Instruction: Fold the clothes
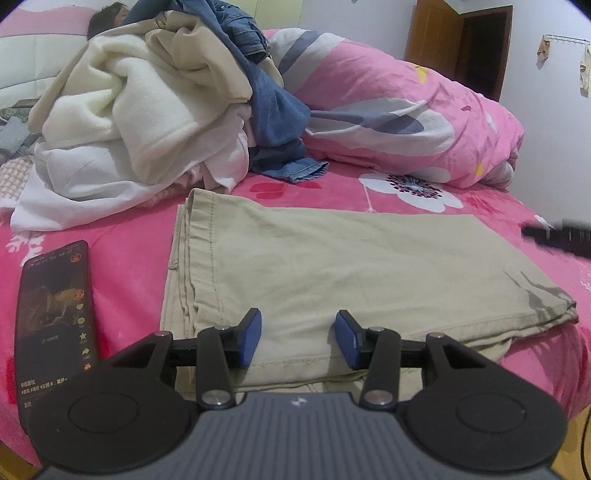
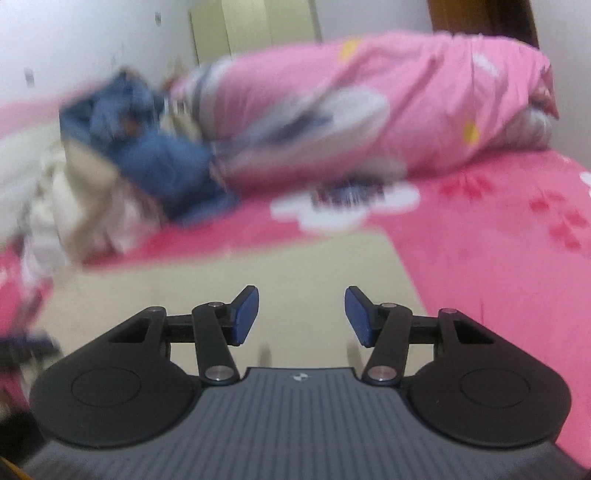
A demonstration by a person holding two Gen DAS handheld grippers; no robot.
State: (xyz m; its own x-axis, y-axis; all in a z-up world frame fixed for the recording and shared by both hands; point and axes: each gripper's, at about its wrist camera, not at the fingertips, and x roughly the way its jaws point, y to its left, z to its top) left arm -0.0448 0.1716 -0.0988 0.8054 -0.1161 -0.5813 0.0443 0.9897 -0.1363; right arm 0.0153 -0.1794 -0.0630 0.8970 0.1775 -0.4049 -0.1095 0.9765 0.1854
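1. Khaki garment (image 1: 332,266) lies folded flat on the pink bedsheet (image 1: 129,236), ribbed hem at its left end, several layers stacked at that edge; near edge partly hidden behind the left gripper's body.
2. Left gripper (image 1: 298,341) hovers over the garment's near edge, blue pads spread apart, nothing between them, no cloth pinched. Whether the tips touch the fabric can't be told.
3. Right gripper (image 2: 301,317) sits above the same khaki garment (image 2: 295,266), jaws apart, empty. Right wrist view is heavily motion-blurred, so fabric detail and seams are lost.
4. Dark blurred bar (image 1: 557,240) at the right edge of the left wrist view, cut off by the frame; can't say what it is.
5. Phone (image 1: 55,325) lies screen-up on the sheet left of the garment, lower end hidden behind the gripper housing.
6. Unfolded pile (image 1: 140,122) of cream and white clothes sits behind the garment, with denim items (image 1: 269,110) draped over its right side; individual pieces hard to separate.
7. Rolled pink floral duvet (image 1: 406,114) lies along the back right of the bed.
8. Person's head (image 1: 107,18) is just visible behind the pile, mostly hidden.
9. Wooden door (image 1: 461,40) at back, top cut off.
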